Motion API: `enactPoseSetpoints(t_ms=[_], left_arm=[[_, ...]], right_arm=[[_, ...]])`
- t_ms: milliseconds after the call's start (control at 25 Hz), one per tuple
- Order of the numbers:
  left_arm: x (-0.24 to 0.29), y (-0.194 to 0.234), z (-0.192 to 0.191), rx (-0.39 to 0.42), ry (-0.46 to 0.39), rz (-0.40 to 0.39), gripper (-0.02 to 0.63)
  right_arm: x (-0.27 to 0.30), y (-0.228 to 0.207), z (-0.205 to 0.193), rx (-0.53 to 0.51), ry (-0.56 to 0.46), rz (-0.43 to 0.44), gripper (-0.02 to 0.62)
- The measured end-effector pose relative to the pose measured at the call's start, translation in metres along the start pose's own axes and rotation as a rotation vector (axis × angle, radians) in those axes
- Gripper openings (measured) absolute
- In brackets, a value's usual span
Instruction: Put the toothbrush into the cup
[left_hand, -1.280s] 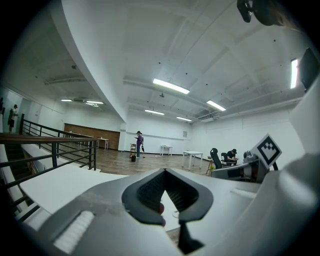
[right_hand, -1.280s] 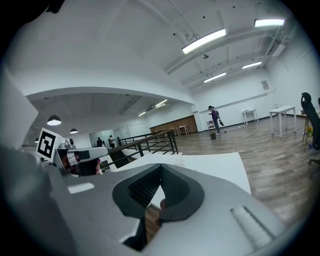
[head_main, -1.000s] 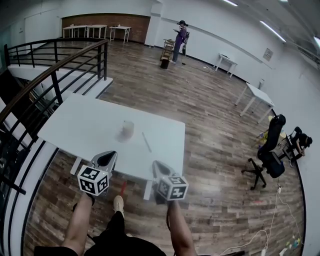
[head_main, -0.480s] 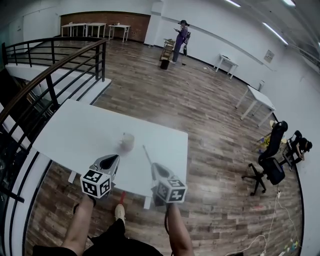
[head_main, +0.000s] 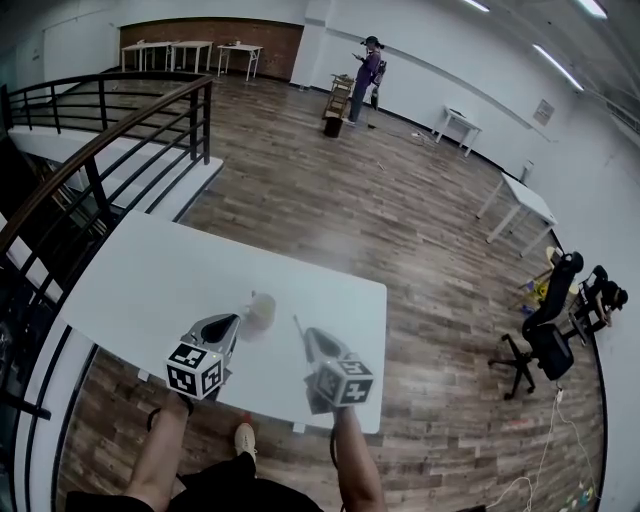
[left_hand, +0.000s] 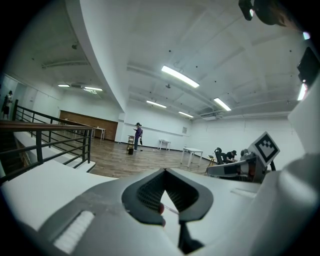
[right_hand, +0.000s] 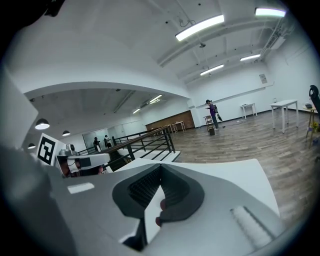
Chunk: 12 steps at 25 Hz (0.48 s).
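Head view alone shows cup (head_main: 261, 309) on table (head_main: 140, 280).

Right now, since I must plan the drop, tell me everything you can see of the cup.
The cup is small and pale, beige or clear-looking; blur in the head view hides its material and contents. It stands upright on the white table, toward the near edge, just beyond the tip of the left tool. Only the table seems to touch it; the toothbrush lies apart on its right.
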<state>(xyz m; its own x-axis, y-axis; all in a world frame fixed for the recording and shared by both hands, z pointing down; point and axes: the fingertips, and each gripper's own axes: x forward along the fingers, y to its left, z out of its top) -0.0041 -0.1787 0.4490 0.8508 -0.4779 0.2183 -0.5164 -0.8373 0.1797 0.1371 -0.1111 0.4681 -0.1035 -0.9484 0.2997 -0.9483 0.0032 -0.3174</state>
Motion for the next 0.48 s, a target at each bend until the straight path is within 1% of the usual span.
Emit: enactPoseSetpoints(t_ms=[120, 240, 320, 480], left_arm=[[0.015, 0.023, 0.003, -0.007, 0.013, -0.003, 0.008], [0.03, 0.042, 0.005, -0.023, 0.017, -0.005, 0.008], [0.042, 0.051, 0.006, -0.029, 0.017, -0.014, 0.008], [0.06, 0.059, 0.006, -0.035, 0.024, -0.032, 0.008]], right_arm=[[0.023, -0.003, 0.011, 0.011, -0.003, -0.007, 0.008], [0.043, -0.01, 0.013, 0.017, 0.006, -0.019, 0.008], [0.054, -0.016, 0.014, 0.024, 0.015, -0.032, 0.008], [0.067, -0.022, 0.019, 0.007, 0.028, -0.046, 0.008]])
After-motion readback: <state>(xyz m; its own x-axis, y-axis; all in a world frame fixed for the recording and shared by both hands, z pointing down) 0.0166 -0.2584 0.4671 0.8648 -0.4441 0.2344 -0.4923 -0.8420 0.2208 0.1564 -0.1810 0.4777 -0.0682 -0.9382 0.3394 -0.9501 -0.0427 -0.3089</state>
